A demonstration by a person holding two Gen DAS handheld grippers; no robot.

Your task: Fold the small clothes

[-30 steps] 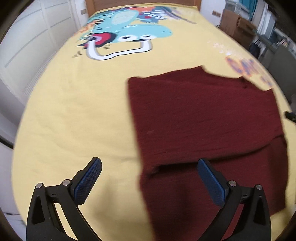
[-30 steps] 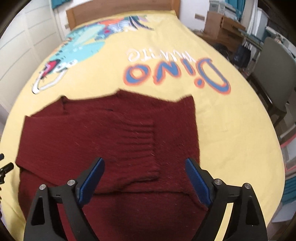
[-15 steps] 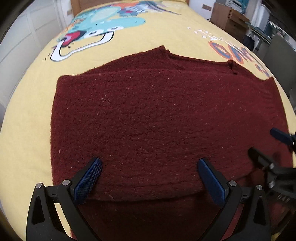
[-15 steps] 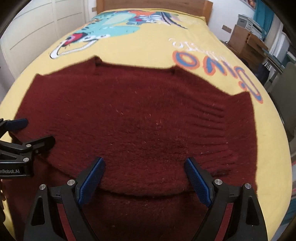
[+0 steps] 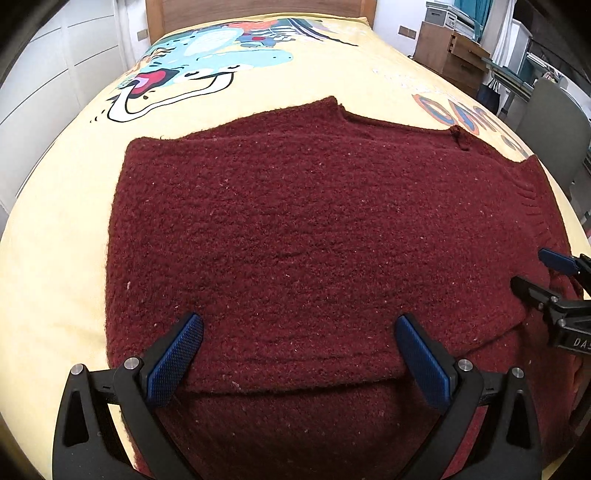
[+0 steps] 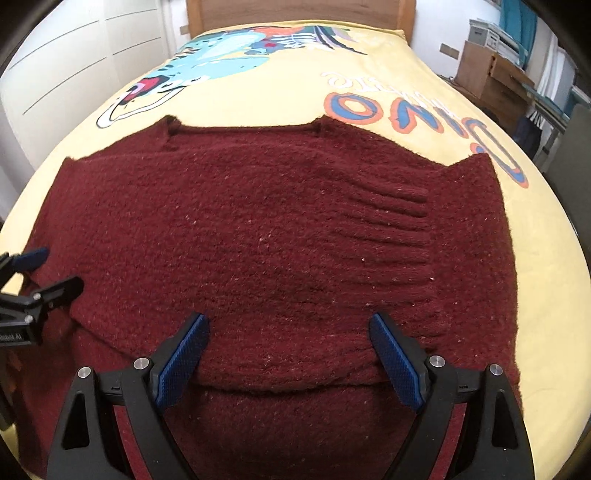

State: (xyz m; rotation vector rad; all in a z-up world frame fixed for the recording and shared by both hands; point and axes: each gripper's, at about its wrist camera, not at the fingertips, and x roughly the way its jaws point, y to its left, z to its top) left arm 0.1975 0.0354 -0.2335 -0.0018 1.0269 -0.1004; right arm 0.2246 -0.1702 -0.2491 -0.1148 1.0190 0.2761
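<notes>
Both claws, left gripper [image 5: 299, 350] and right gripper [image 6: 290, 350], gape empty, now lower over your sweater [image 5: 314, 240] near the bed's [image 5: 55, 240] foot edge.

Fuzzy knitted wool sweater [image 5: 317, 229]

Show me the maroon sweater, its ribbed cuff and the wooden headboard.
maroon sweater [image 5: 314, 229]: left wrist view, middle of the knit body.
ribbed cuff [image 6: 402, 229]: right wrist view, ridges at the folded sleeve's end.
wooden headboard [image 5: 258, 9]: left wrist view, panel behind the bed.

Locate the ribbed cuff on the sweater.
In the right wrist view, the cuff lies folded across the sweater, right of centre, beyond the right tongs.
</notes>
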